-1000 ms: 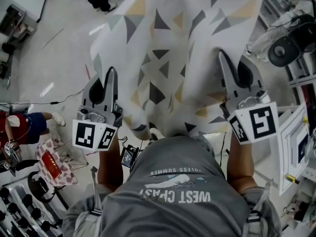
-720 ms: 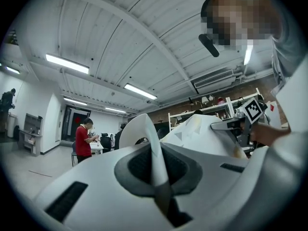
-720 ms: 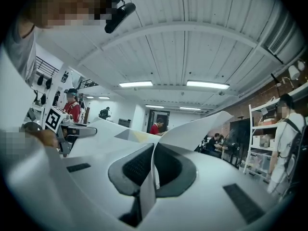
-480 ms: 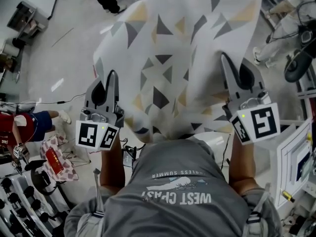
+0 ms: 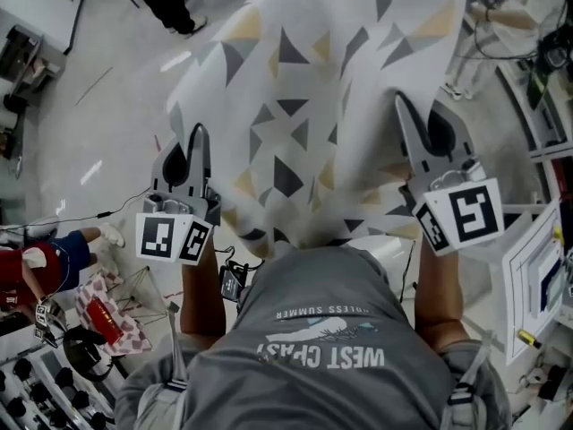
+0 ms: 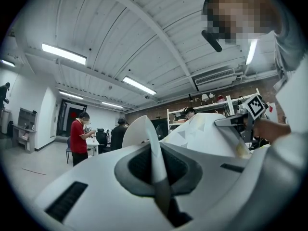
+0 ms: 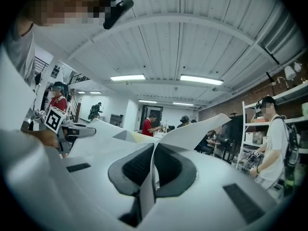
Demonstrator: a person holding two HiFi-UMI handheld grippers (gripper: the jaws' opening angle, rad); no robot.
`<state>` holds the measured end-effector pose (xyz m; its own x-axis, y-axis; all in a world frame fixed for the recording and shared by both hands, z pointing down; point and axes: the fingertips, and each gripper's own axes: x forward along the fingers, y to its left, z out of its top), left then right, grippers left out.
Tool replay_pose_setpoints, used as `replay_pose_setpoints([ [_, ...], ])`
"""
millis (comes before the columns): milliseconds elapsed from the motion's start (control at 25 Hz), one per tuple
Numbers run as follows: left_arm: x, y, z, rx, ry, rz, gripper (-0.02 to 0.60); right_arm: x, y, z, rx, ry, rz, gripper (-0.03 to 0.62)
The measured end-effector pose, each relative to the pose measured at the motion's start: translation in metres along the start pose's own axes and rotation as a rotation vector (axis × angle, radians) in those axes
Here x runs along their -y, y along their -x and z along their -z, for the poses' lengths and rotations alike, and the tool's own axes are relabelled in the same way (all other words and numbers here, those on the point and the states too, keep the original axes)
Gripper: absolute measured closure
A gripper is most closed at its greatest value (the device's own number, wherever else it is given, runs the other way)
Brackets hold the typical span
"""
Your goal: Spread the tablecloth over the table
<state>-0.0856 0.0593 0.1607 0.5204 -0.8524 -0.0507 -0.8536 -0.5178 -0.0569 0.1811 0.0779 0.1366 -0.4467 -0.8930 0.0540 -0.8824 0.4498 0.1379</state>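
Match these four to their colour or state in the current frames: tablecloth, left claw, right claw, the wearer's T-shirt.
Things:
1. tablecloth
2. left claw
3. right claw
4. T-shirt

Colour or state:
A. grey with white print
B. shut on the tablecloth's edge at the head view's left
C. white with grey and yellow triangles
D. shut on the tablecloth's edge at the head view's right

Pairs: 1-C, 2-B, 3-D, 4-A
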Motion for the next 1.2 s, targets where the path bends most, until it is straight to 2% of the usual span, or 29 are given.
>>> replay_pose_setpoints([
  [160,-0.014,-0.008,-0.005,0.014,0.005,0.04,0.58,-0.003,-0.005,-0.009,-0.014,0.012,0.054,0.579],
  [360,-0.087,-0.039,0.018,0.015,0.022,0.058,0.58,-0.012,-0.077,0.004,-0.049,0.018,0.094,0.579],
  [480,-0.109,-0.049,0.029,0.008,0.03,0.07,0.58,-0.012,-0.098,0.013,-0.073,0.022,0.116,0.577],
  [800,-0.135,-0.071,0.065,-0.04,0.054,0.058,0.58,0.004,-0.126,0.047,-0.159,0.019,0.142,0.574],
  [1200,-0.165,-0.109,0.127,-0.153,0.074,0.006,0.58,0.043,-0.175,0.122,-0.253,-0.05,0.13,0.574],
])
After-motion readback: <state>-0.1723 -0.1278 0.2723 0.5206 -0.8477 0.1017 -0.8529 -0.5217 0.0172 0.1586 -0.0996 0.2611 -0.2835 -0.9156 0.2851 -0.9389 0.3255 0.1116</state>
